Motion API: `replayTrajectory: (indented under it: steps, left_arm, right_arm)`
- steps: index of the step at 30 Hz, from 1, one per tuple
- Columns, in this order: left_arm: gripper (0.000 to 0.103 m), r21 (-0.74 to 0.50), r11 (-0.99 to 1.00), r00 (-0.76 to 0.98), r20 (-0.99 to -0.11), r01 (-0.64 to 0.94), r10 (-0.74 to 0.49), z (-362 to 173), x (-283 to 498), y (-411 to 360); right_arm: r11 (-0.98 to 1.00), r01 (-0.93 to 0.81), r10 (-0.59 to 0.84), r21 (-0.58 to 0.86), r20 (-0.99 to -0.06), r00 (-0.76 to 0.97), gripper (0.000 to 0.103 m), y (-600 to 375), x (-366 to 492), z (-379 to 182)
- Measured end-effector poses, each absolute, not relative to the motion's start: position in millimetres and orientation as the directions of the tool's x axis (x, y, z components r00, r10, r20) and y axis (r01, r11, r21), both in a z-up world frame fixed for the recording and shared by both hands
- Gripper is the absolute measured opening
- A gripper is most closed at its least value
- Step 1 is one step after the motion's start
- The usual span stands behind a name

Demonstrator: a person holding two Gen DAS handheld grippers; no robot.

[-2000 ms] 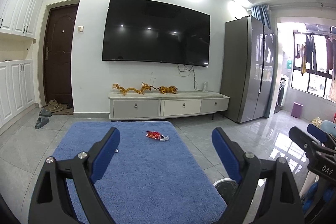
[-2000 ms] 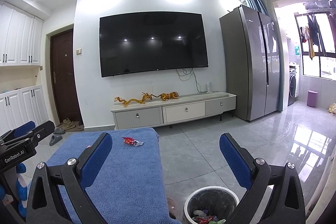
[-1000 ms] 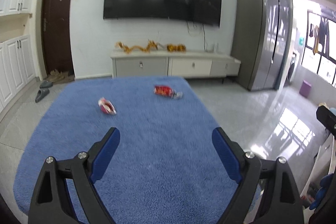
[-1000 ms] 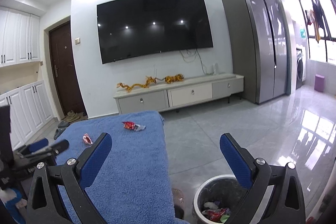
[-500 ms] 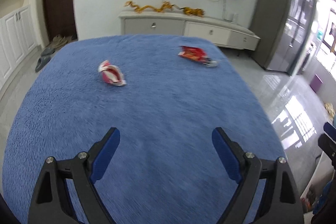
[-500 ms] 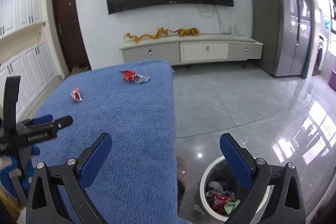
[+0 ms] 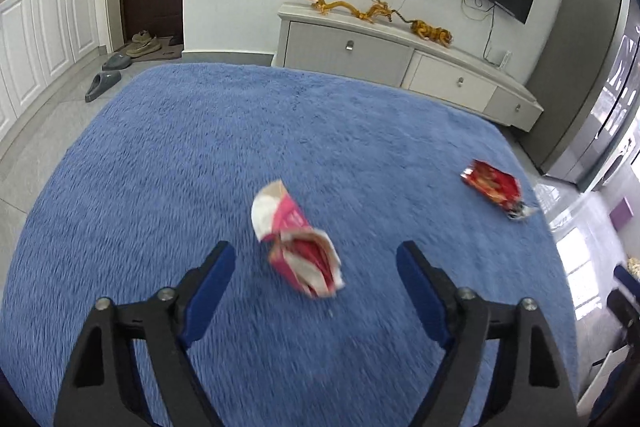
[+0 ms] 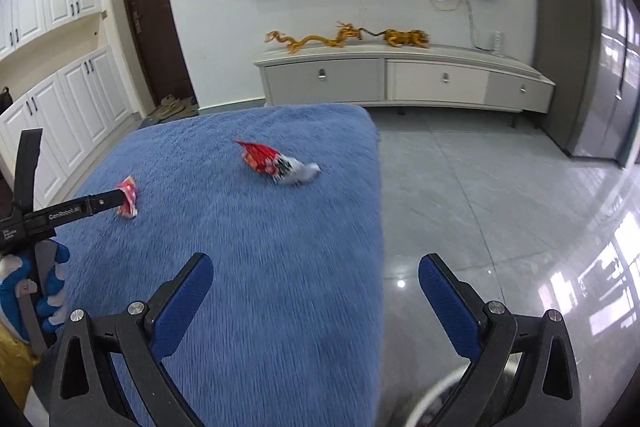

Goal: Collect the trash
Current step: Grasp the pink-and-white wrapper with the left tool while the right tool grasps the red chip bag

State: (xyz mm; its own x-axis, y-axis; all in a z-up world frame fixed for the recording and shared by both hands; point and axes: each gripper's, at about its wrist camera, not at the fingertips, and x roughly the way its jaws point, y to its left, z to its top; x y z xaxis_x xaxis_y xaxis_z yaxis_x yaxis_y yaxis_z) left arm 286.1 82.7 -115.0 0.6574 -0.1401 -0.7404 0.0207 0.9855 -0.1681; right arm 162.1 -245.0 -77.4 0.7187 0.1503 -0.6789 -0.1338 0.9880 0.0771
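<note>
On the blue shaggy cloth that covers the table (image 7: 168, 163), two pieces of trash lie well apart. The crumpled pink-and-white paper wrapper (image 7: 298, 243) sits near the cloth's middle; the red foil snack packet (image 7: 493, 187) lies toward the cloth's edge on the television-cabinet side, near the grey tiled floor (image 8: 500, 195).

Left gripper (image 7: 316, 267): jaws spread but closing, nothing pressed between the pads. The pink-and-white wrapper lies just ahead of the fingertips, roughly centred in the gap, its near end reaching level with them. Its long axis runs along the gripper's pointing line, tilted a little toward the right pad, so the jaws would close across its narrow side. From the right wrist view the left gripper's finger tip overlaps the wrapper (image 8: 127, 197); touching or not cannot be told. Frame is motion-blurred.

Right gripper (image 8: 316, 293): jaws wide open and empty, over the cloth's floor-side edge. The red packet (image 8: 276, 163) lies ahead and slightly left of its centre line, well apart from the tips, long axis crosswise to the fingers.

Judgement: left hand is plainly nearer the wrapper, right hand nearer the packet. A white bin rim (image 8: 432, 407) shows low beside the right gripper.
</note>
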Motion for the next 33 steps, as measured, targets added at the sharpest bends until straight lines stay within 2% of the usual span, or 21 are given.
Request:
replayTrajectory:
  steps: [2,6,10,13,15,17,21,23,26,28,30,33]
  left_arm:
    - [0.078,-0.163,0.986,0.649,-0.748,0.022,-0.138,-122.6,293.2,82.9]
    - [0.067,-0.193,0.981,0.637,-0.752,0.031,-0.168,-133.2,300.6,86.0]
    - [0.064,-0.204,0.977,0.639,-0.743,0.066,-0.199,-134.4,301.2,84.0]
    - [0.054,-0.210,0.975,0.642,-0.739,0.072,-0.207,-134.6,300.9,82.0]
    - [0.045,-0.229,0.971,0.646,-0.733,0.062,-0.214,-135.2,301.2,85.8]
    - [0.040,-0.244,0.968,0.649,-0.729,0.054,-0.220,-135.2,300.7,89.4]
    - [0.038,-0.261,0.964,0.650,-0.723,0.059,-0.235,-135.0,298.6,92.4]
    - [0.037,-0.266,0.962,0.649,-0.721,0.066,-0.244,-134.8,298.1,92.7]
    - [0.037,-0.271,0.960,0.649,-0.719,0.069,-0.250,-134.2,299.7,92.7]
    - [0.037,-0.276,0.959,0.650,-0.717,0.069,-0.253,-134.1,299.7,93.5]
    - [0.036,-0.278,0.958,0.650,-0.715,0.071,-0.256,-133.8,299.2,93.7]
    - [0.036,-0.275,0.958,0.655,-0.711,0.077,-0.257,-132.4,298.5,92.9]
  right_arm:
    - [0.985,-0.163,0.160,0.060,-0.678,0.717,0.103,-236.9,180.8,-77.9]
    - [0.977,-0.211,0.177,0.035,-0.688,0.704,0.103,-221.8,221.0,-82.1]
    - [0.968,-0.249,0.190,0.020,-0.706,0.682,0.103,-207.4,256.6,-92.7]
    - [0.961,-0.276,0.195,0.006,-0.723,0.663,0.100,-196.0,281.3,-101.9]
    - [0.958,-0.287,0.196,0.000,-0.731,0.654,0.092,-191.0,293.2,-105.8]
    - [0.955,-0.296,0.194,-0.006,-0.742,0.642,0.088,-184.8,306.0,-110.0]
    - [0.949,-0.311,0.166,-0.045,-0.769,0.617,0.073,-173.6,321.0,-123.9]
    - [0.948,-0.313,0.151,-0.055,-0.788,0.597,0.053,-171.4,323.7,-133.7]
    - [0.948,-0.314,0.155,-0.052,-0.785,0.600,0.044,-172.9,319.6,-137.6]
    - [0.949,-0.314,0.171,-0.037,-0.777,0.606,0.029,-174.8,313.5,-133.9]
    - [0.950,-0.312,0.185,-0.019,-0.770,0.611,0.023,-176.1,306.1,-130.6]
    - [0.951,-0.309,0.224,0.027,-0.750,0.623,0.023,-179.2,282.9,-121.7]
